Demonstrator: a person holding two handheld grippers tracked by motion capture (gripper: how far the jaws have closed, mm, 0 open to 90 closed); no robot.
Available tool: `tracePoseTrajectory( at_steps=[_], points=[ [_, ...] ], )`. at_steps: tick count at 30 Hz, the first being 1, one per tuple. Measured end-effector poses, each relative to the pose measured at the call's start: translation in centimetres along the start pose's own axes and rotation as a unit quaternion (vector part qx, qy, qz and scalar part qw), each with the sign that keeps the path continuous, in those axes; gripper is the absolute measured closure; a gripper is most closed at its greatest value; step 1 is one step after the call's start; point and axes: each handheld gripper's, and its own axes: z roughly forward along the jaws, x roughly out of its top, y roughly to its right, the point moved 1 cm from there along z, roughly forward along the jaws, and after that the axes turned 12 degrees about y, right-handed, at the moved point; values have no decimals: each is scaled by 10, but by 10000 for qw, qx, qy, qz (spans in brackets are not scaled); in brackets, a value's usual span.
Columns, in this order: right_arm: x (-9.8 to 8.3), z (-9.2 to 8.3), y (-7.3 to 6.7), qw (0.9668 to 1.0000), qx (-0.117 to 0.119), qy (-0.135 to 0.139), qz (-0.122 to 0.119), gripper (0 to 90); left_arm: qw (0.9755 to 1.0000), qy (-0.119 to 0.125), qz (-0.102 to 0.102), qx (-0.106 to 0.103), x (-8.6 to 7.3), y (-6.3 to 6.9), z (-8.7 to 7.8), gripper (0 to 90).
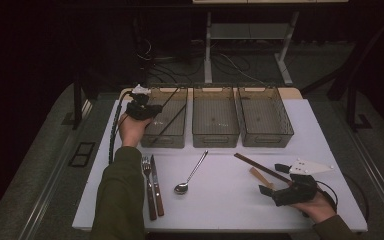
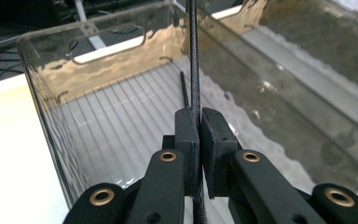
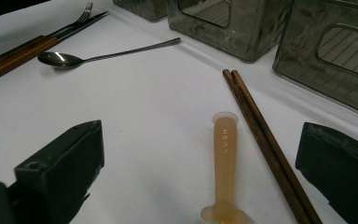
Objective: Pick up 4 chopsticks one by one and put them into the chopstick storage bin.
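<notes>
Chopstick (image 2: 195, 56) black, clamped upright in left gripper (image 1: 142, 107) over far-left bin (image 2: 37, 65) | right gripper (image 1: 290, 192) jaws wide apart, near right | amber rest (image 3: 225, 154) reads "LUSN"

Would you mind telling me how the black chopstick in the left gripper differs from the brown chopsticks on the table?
The black chopstick is thin, dark and single; the brown chopsticks are a thicker wooden pair. The black one is clamped between the left gripper's shut jaws over the left bin; the brown pair lies flat on the table, untouched, between the right gripper's open jaws. Both are long, straight sticks.
</notes>
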Motion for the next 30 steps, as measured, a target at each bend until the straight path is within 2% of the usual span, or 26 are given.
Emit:
tracePoseTrajectory(
  at_steps=[4, 6, 15, 20, 23, 25, 30],
  points=[
    [0, 0, 0, 10000, 2, 9, -4, 14, 10000, -28, 42, 22, -1, 2, 2, 841],
    [0, 0, 0, 10000, -3, 11, -2, 14, 9999, -45, 80, 85, -1, 2, 2, 760],
    [0, 0, 0, 10000, -5, 8, 14, 13, 9999, 34, 103, 61, 2, 4, -2, 649],
    [0, 0, 0, 10000, -10, 9, 13, 14, 9998, 16, 157, -84, 4, 8, -6, 600],
    [0, 0, 0, 10000, -12, 5, 13, 14, 9996, 16, 255, -130, 5, 11, -10, 559],
    [0, -1, 0, 10000, -12, 12, 15, 14, 9995, 25, 214, -222, 5, 12, -12, 536],
    [0, 0, 0, 10000, -17, 6, 8, 14, 9990, 5, 273, -361, 5, 18, -20, 465]
  ],
)
